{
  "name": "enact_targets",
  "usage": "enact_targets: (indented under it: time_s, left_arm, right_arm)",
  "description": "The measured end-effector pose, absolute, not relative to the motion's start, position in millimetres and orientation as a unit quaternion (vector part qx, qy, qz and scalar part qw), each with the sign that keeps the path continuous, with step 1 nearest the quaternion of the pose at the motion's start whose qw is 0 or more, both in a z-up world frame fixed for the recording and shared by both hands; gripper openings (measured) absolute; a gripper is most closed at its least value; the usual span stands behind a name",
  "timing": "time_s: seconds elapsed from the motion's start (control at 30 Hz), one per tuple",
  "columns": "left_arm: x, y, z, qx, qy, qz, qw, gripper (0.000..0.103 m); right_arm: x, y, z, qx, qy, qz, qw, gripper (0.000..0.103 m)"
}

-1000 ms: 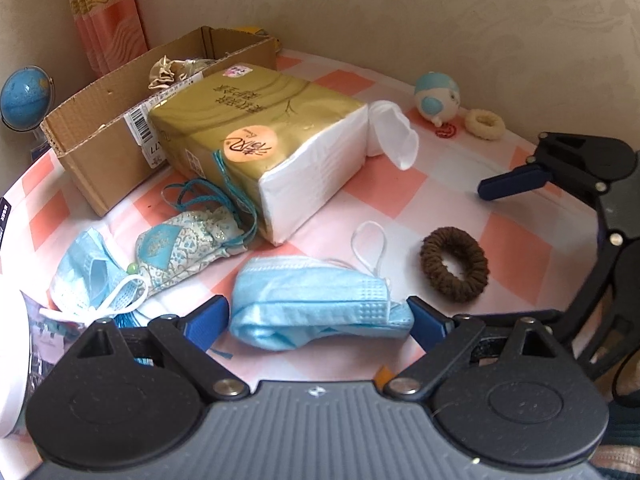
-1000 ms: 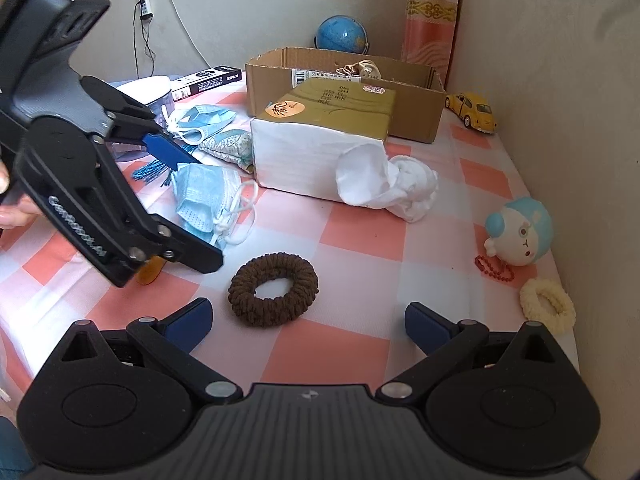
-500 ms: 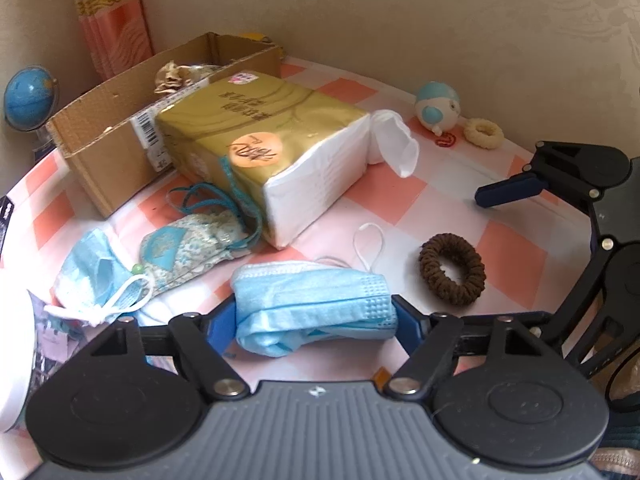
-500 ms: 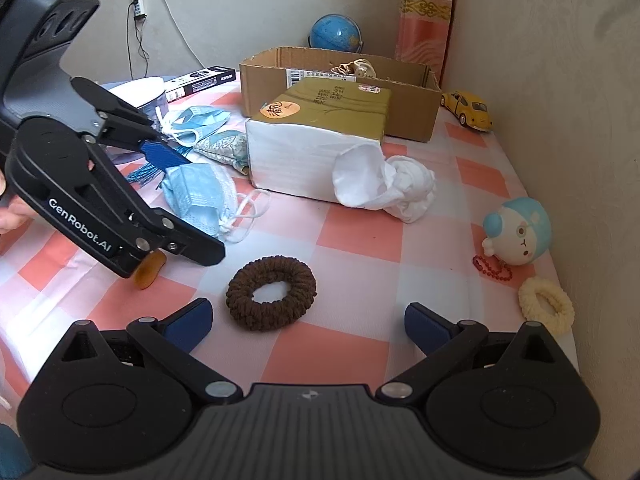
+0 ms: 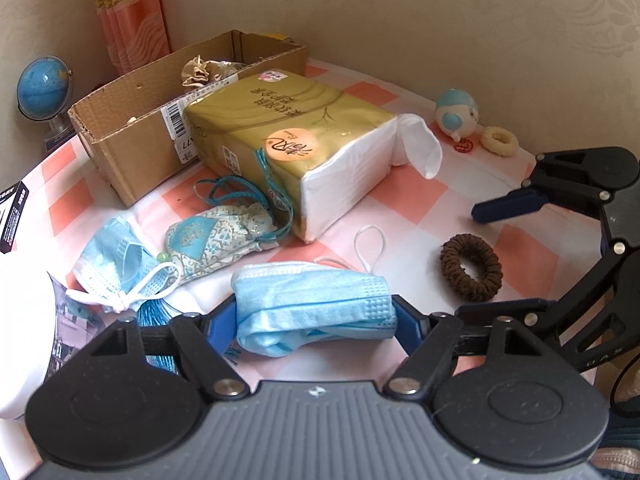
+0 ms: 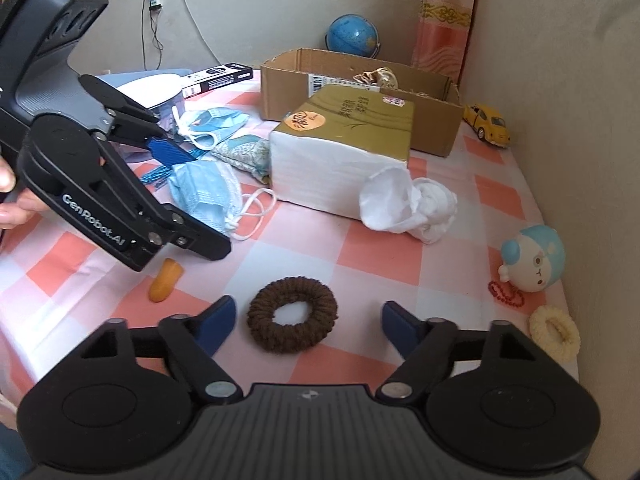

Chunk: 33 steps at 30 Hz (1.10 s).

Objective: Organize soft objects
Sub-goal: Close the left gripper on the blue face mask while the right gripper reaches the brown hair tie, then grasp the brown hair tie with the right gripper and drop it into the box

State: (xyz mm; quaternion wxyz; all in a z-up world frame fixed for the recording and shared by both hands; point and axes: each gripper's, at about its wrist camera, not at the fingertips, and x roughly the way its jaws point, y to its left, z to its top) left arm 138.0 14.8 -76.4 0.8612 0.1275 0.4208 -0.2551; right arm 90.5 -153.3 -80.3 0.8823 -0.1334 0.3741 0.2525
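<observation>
While my left gripper (image 5: pixel 314 322) presses its blue pads against both ends of a folded blue face mask (image 5: pixel 312 304), the mask lies bunched between them on the pink-and-white checked cloth (image 5: pixel 404 196), clamped. My right gripper (image 6: pixel 306 318) is closing — its fingers stand on either side of a brown knitted hair ring (image 6: pixel 292 314) that lies flat on the cloth, and neither pad touches it.

Beyond the mask sits a gold-wrapped pack of tissues (image 5: pixel 288 140), with a white cloth bundle (image 6: pixel 408 204) at its near corner. Behind the pack is an open cardboard box (image 5: pixel 136 128) holding something pale and crumpled. To the left of the pack lie a patterned drawstring pouch (image 5: pixel 216 236) and a second blue mask (image 5: pixel 120 268), touching each other. Near the wall — well apart from my grippers — rest a round blue-and-white toy (image 6: pixel 534 260) and a cream hair ring (image 6: pixel 554 330). A small orange piece (image 6: pixel 164 280) lies under my left gripper.
</observation>
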Motion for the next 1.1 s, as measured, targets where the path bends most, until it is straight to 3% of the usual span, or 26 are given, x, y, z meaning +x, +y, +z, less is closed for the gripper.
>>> enact_targets:
  time_s: [0.17, 0.33, 0.8, 1.1]
  left_arm:
    - [136, 15, -73, 0.125, 0.419, -0.256, 0.862, 0.077]
    - [132, 16, -67, 0.123, 0.416, -0.257, 0.863, 0.076]
    - [117, 23, -31, 0.105, 0.391, -0.258, 0.877, 0.075]
    - [111, 26, -18, 0.103, 0.365, -0.251, 0.891, 0.074]
  right_arm:
    - [91, -151, -77, -0.130, 0.382, 0.255, 0.878, 0.057]
    - [92, -150, -75, -0.132, 0.388, 0.258, 0.875, 0.049]
    - [97, -169, -29, -0.128, 0.367, 0.252, 0.886, 0.049]
    - [154, -168, 12, -0.131, 0.321, 0.241, 0.907, 0.049]
